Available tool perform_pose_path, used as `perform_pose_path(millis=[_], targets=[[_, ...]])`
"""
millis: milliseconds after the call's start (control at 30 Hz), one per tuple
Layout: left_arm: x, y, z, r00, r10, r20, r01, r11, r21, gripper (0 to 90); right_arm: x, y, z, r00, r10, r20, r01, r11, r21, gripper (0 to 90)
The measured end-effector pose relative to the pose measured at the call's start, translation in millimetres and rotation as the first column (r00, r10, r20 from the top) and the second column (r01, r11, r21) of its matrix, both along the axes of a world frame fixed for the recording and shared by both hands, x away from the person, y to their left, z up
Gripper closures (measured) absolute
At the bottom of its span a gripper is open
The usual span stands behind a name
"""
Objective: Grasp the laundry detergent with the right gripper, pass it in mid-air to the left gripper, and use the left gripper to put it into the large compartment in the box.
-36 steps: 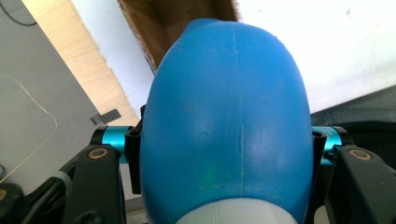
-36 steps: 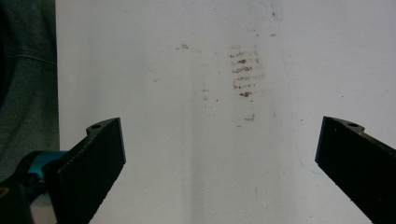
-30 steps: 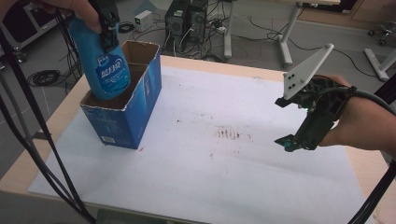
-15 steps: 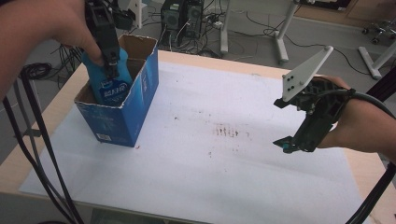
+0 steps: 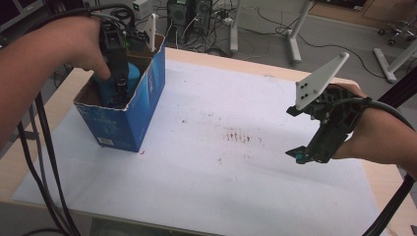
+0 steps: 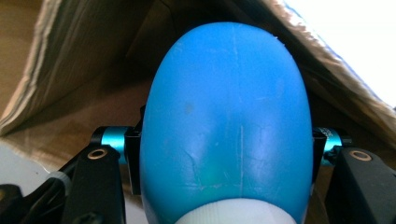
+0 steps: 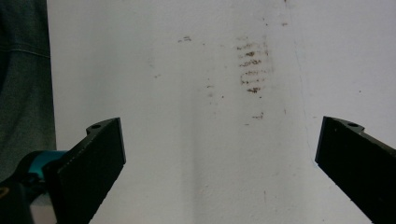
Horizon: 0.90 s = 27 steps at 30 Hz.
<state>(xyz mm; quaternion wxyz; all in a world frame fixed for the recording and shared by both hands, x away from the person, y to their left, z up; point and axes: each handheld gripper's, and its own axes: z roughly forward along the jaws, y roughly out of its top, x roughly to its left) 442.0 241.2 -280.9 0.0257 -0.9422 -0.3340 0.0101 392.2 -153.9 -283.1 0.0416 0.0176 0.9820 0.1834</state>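
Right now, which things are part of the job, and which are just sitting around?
Part of the job:
- blue bottle
- blue cardboard box
- left gripper, clamped on the bottle

Just around:
- right gripper, open, holding nothing
- brown stains on the white sheet

— Could any print be read on the blue cardboard box (image 5: 129, 118)?
— No. A small white label sat low on the box's near side, its lettering too small to read.
— And the blue bottle (image 6: 224, 126) inside the box?
— No readable lettering showed.
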Motion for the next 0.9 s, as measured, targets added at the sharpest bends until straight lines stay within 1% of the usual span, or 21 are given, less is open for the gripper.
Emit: perform_pose_path(millis=[33, 67, 100, 133, 200, 267, 467, 500, 567, 600, 667, 700, 767, 867, 900], targets=[[0.6, 1.4, -3.7, 1.0, 0.0, 0.001, 0.0, 1.0, -0.006, 39.1, 0.3, 0.1, -0.8, 1.0, 0.001, -0.001, -0.001, 1.0, 0.001, 0.7], [0.6, 1.4, -3.7, 1.0, 0.0, 0.001, 0.0, 1.0, -0.006, 39.1, 0.3, 0.1, -0.8, 1.0, 0.001, -0.001, -0.001, 1.0, 0.001, 0.7], [1.1, 2.9, -7.5, 1.0, 0.006, -0.002, -0.006, 0.9999, -0.011, 39.1, 0.7, 0.8, -1.8, 1.0, 0.002, -0.002, -0.002, 1.0, -0.003, 0.7], [2.1, 4.0, -9.1, 1.0, 0.001, -0.007, -0.001, 0.9999, -0.011, 39.0, 1.2, 1.7, -3.1, 1.0, 0.004, -0.005, -0.004, 1.0, -0.004, 0.7], [2.3, 5.0, -12.9, 0.9999, 0.01, -0.01, -0.01, 0.9998, -0.02, 39.0, 1.7, 2.6, -3.9, 0.9999, 0.008, -0.007, -0.008, 1.0, -0.007, 0.7], [3.5, 5.7, -13.0, 0.9999, 0.017, -0.003, -0.017, 0.9993, -0.034, 39.0, 2.1, 3.5, -4.6, 0.9999, 0.007, -0.009, -0.007, 1.0, -0.008, 0.7], [6.2, 5.0, -14.6, 0.9997, 0.022, -0.011, -0.022, 0.9991, -0.035, 38.9, 3.3, 4.8, -6.6, 0.9999, 0.006, -0.015, -0.006, 1.0, -0.011, 0.7], [6.8, 5.2, -14.4, 0.9996, 0.024, -0.017, -0.025, 0.9989, -0.04, 38.6, 3.4, 4.9, -7.0, 0.9999, 0.006, -0.015, -0.007, 1.0, -0.012, 0.7], [7.4, 5.5, -12.1, 0.9996, 0.027, -0.012, -0.028, 0.9982, -0.053, 36.9, 3.2, 5.0, -7.3, 0.9999, 0.003, -0.016, -0.004, 1.0, -0.016, 0.7], [7.4, 5.5, -11.1, 0.9994, 0.034, -0.009, -0.034, 0.9981, -0.052, 35.1, 3.3, 4.9, -7.2, 0.9999, 0.004, -0.016, -0.004, 1.0, -0.014, 0.7], [7.7, 5.4, -8.8, 0.9991, 0.042, -0.012, -0.042, 0.9985, -0.036, 28.5, 3.6, 4.7, -6.9, 0.9999, 0.006, -0.016, -0.006, 1.0, -0.012, 0.7], [7.9, 5.6, -7.3, 0.9992, 0.036, -0.019, -0.037, 0.9988, -0.031, 28.5, 3.6, 4.7, -6.8, 0.9998, 0.005, -0.017, -0.005, 1.0, -0.013, 0.7], [6.9, 5.3, -4.7, 0.9987, 0.047, -0.018, -0.048, 0.9977, -0.047, 28.4, 3.5, 4.7, -6.7, 0.9999, 0.006, -0.015, -0.007, 1.0, -0.012, 0.7], [6.4, 5.1, 0.7, 0.9989, 0.044, -0.014, -0.045, 0.9984, -0.036, 27.7, 3.0, 4.8, -6.6, 0.9999, 0.006, -0.013, -0.007, 1.0, -0.011, 0.7], [6.0, 4.9, 2.6, 0.999, 0.044, -0.008, -0.044, 0.9985, -0.033, 25.3, 2.9, 4.8, -6.6, 0.9999, 0.008, -0.013, -0.008, 1.0, -0.009, 0.7]])
